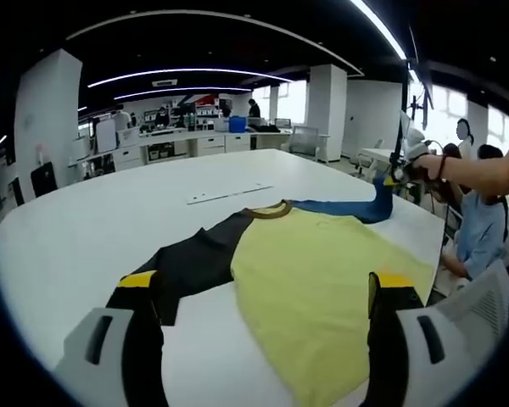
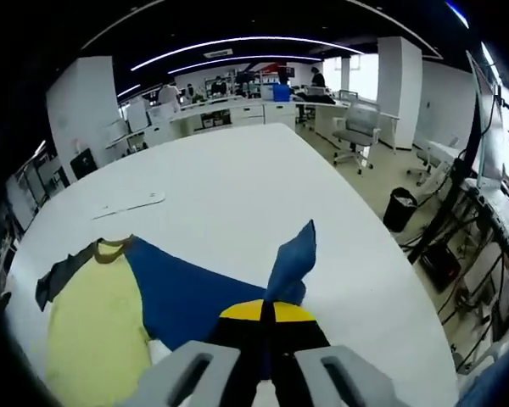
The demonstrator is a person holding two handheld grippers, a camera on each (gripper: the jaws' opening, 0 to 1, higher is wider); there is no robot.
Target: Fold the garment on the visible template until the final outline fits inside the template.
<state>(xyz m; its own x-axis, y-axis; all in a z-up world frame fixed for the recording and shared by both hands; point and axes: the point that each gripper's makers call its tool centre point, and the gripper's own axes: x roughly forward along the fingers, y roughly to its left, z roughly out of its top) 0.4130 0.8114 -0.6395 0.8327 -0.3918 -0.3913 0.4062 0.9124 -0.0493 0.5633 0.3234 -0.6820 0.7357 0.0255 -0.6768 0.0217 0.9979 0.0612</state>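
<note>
The yellow-bodied shirt with one black sleeve and one blue sleeve (image 1: 314, 271) lies flat on the white worktop (image 1: 110, 220), filling the centre and lower right of your left gripper view; its brown-edged collar points toward the upper middle of the frame. Your left gripper (image 1: 267, 305) hovers over the near hem with its jaws spread wide: the left jaw stands over the end of the black sleeve (image 1: 191, 263) at lower left, the right jaw over the yellow body at lower right, and neither pinches cloth.

In your right gripper view the same shirt runs from the left edge to the bottom centre. Your right gripper (image 2: 267, 318) has its yellow-tipped jaws pressed together on the blue sleeve (image 2: 290, 259), whose end stands up in a peak just above the jaws. In the left gripper view that sleeve rises at the upper right.

A thin pale flat strip (image 1: 229, 194) lies on the worktop beyond the collar, apart from the shirt.
</note>
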